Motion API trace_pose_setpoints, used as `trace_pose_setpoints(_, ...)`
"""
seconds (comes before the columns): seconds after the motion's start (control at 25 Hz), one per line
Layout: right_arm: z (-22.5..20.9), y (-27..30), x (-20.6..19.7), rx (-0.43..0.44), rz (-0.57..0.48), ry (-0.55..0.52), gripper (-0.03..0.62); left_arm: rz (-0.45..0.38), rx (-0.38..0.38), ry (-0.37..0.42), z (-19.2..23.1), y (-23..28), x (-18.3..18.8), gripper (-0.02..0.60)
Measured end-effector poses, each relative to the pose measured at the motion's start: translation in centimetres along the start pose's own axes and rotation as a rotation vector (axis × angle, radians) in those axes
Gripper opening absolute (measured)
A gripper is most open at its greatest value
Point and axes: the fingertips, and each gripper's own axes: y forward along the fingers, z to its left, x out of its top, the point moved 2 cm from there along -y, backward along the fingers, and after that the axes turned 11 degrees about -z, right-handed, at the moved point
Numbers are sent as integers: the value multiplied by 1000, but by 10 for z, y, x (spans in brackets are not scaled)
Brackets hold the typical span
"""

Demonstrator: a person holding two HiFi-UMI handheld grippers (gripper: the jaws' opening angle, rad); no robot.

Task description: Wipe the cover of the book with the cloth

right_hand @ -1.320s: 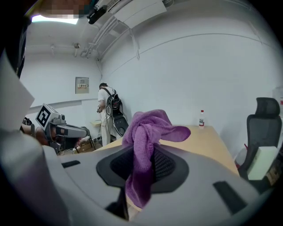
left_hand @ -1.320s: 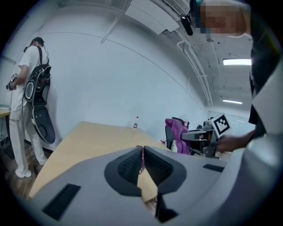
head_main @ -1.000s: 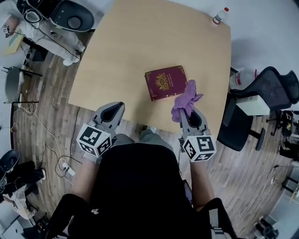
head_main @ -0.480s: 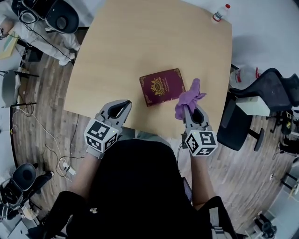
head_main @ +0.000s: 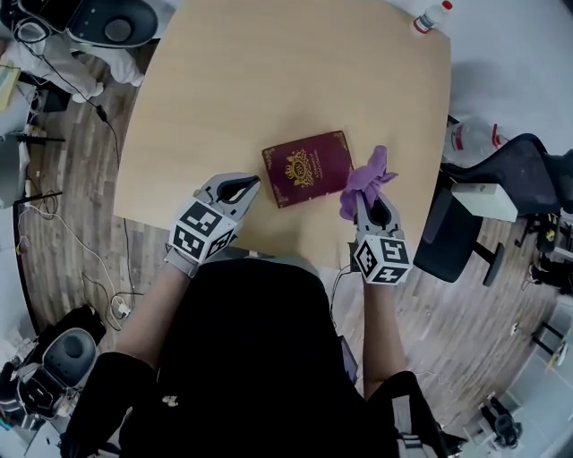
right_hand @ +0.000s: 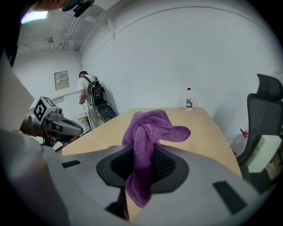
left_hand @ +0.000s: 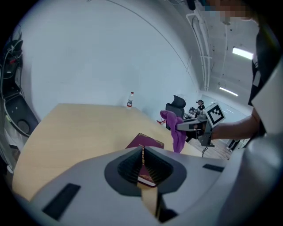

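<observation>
head view: the flat dark red book with gold emblem [head_main: 309,167] lies on the pale wooden table [head_main: 269,72], just ahead of the left gripper [head_main: 253,183], probably placed to steady it.
left gripper view: its jaws are together, empty.
right gripper view: the right gripper [right_hand: 143,152] pinches the soft, crumpled purple cloth [right_hand: 148,130], bunched for wiping.

Big bare wooden table [head_main: 269,80] behind the red book [head_main: 307,167], its cover open from above, left gripper [head_main: 253,184] and purple cloth [head_main: 366,178] close at its sides, small bottle [head_main: 431,18] far at back corner, black chair [head_main: 445,246] by right edge
</observation>
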Motion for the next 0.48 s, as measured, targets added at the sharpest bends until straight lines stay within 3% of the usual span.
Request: trace_pose_setpoints(0.48,-27,36,-48,-4,82,-24,100,148,-63,29,13,61,-44,26)
